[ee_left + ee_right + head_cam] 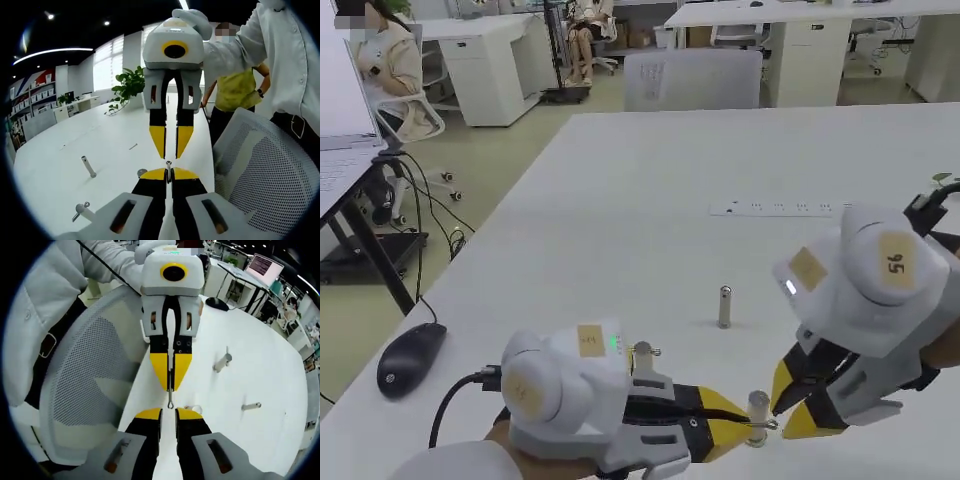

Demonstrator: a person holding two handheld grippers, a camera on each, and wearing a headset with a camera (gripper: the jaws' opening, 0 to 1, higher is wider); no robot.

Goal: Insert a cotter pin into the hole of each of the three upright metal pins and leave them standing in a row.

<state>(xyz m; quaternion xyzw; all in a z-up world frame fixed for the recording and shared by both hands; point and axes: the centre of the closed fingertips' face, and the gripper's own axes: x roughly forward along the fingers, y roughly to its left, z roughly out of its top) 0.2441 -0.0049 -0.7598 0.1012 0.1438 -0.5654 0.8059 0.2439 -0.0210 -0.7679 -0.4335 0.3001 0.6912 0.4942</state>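
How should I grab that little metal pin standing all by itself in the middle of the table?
Grab the lone metal pin around the middle of its round shaft, pinching it from two opposite sides while coming straight down from above. It stands upright with bare table all around it, so nothing blocks that way. Coming in sideways would probably knock such a thin, tall thing over.

place: open-plan office | evidence: white desks [480,70], office chair [692,78], laptop [340,115], mouse [410,358], power strip [780,208], potted plant [127,87]
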